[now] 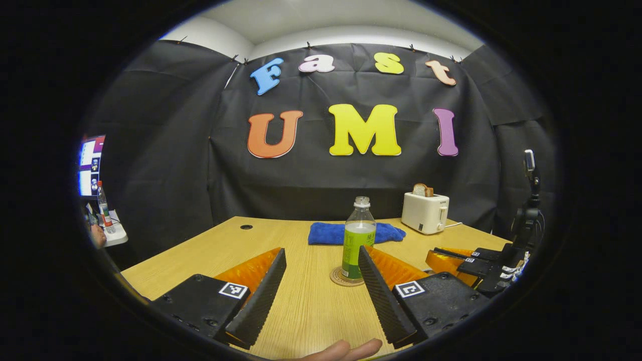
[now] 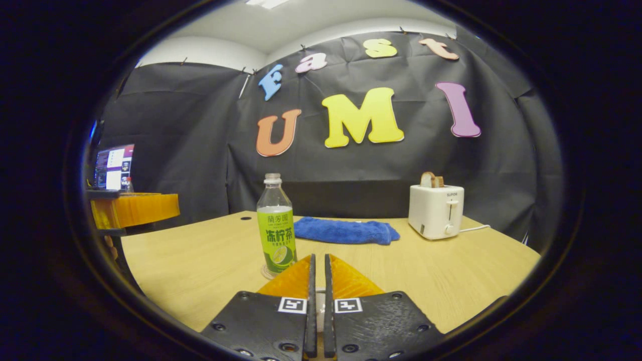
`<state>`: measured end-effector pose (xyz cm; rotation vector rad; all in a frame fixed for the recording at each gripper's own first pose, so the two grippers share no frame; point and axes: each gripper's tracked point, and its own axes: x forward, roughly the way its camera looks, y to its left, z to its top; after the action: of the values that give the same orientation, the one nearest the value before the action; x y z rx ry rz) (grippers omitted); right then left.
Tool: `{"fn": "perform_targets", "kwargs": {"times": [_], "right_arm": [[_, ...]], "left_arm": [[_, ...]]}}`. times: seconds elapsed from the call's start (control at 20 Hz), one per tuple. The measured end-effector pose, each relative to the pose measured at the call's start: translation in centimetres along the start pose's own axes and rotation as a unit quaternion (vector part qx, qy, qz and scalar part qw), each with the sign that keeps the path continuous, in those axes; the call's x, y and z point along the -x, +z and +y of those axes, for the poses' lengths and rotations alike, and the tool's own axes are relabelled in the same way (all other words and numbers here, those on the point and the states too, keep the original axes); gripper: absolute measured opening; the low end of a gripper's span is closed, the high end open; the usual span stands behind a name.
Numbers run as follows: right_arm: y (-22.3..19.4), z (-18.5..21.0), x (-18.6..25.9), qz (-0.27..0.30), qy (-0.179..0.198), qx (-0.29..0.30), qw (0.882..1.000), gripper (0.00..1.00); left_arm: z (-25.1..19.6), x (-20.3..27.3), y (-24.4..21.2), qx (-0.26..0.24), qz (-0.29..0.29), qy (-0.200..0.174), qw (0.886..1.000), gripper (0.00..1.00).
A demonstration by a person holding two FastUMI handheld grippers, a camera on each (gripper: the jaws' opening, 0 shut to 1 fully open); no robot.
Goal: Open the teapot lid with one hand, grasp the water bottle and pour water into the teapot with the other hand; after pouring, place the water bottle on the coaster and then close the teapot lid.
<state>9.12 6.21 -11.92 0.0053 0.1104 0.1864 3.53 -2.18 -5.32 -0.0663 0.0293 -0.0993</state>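
The wooden table (image 2: pixel 210 260) takes up the lower half of both views, pale and bare across most of its top. On its far right stands a white toaster (image 2: pixel 435 210) with a slice of bread poking out of the slot, its cord trailing off to the right in the right gripper view. A blue cloth (image 2: pixel 346 231) lies flat along the far edge, left of the toaster and behind the water bottle (image 1: pixel 358 238). The bottle stands upright near the middle of the table, uncapped, with a green label and liquid filling it up to the shoulder; it rests on a round coaster (image 1: pixel 341 279), which shows as a thin ring around its base. In the left gripper view the left gripper (image 1: pixel 321 281) hangs low over the near side of the table with its fingers spread wide and nothing between them; the bottle shows just behind the inner edge of its right-hand finger, not touched by it. At the right of that view the right gripper (image 1: pixel 454 258) sits farther off, low over the table. In the right gripper view its two fingers stand almost together, a narrow slit between them, gripping nothing, with the bottle just beyond and to the left.
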Motion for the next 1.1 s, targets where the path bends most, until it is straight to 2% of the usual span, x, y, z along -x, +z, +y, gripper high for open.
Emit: {"fn": "perform_targets", "kwargs": {"times": [0.15,0.2,0.25,0.3,0.35,0.45,0.9,1.1], "right_arm": [[-2.9,-0.5,-1.1,0.039,-0.012,0.002,0.999,0.05],[-2.1,-0.6,-1.1,0.018,-0.013,-0.004,1.0,0.04],[-1.5,-1.7,-0.9,0.015,-0.042,0.005,0.999,0.08],[-1.5,-1.9,-0.9,0.002,-0.042,-0.002,0.999,0.02],[-1.3,-1.2,-1.1,-0.006,-0.032,-0.004,0.999,0.06],[-1.8,-1.4,-1.0,0.005,-0.033,0.006,0.999,0.02],[-0.8,-1.1,-0.3,0.004,-0.036,0.012,0.999,0.0],[-0.4,-0.4,0.2,-0.004,-0.031,0.025,0.999,0.02]], "left_arm": [[0.3,-0.3,0.0,0.008,-0.005,0.001,1.0,0.91],[0.3,-0.3,0.1,0.011,-0.012,0.001,1.0,0.91],[0.5,-0.4,0.2,0.011,-0.015,0.003,1.0,0.91],[0.7,-0.4,0.1,0.014,-0.015,0.006,1.0,0.91],[0.6,-0.4,0.1,0.015,-0.019,0.001,1.0,0.91],[0.1,-0.4,0.4,0.011,-0.026,-0.005,1.0,0.91],[0.5,-0.6,-0.2,0.002,-0.014,0.001,1.0,0.91],[1.0,-0.6,0.0,-0.001,-0.015,0.005,1.0,0.91]]}}
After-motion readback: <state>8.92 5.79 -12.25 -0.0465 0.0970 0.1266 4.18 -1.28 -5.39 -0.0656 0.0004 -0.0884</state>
